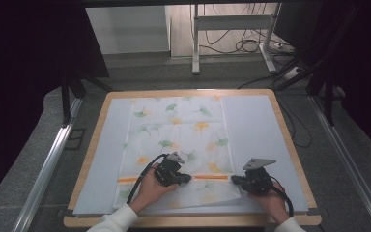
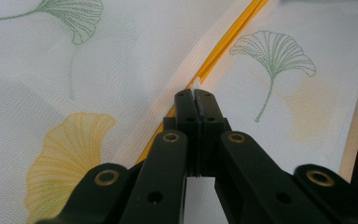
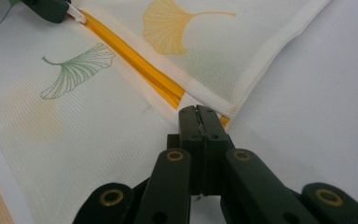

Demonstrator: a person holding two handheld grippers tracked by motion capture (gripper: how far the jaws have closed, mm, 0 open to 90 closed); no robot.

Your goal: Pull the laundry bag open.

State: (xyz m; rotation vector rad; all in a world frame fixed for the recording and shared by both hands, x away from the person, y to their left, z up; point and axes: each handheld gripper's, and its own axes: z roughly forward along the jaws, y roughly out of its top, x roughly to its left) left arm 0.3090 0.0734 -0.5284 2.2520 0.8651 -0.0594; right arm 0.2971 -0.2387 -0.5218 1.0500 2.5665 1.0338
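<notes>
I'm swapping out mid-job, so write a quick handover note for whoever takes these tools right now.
Left tool: shut on the zipper pull, partway along the orange zipper.
Right tool: shut on the pillowcase at the zipper's end, by the side seam.
The pillowcase, printed with ginkgo leaves, lies flat on the white mat.
Done: both grips are set, the cloth held taut.
Left: slide the pull along the zipper; which way it should go is unclear from here.

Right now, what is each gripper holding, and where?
Left gripper is shut on the pillowcase's zipper pull, partway along the orange zipper. Right gripper pinches the pillowcase edge at the zipper's end.
</notes>
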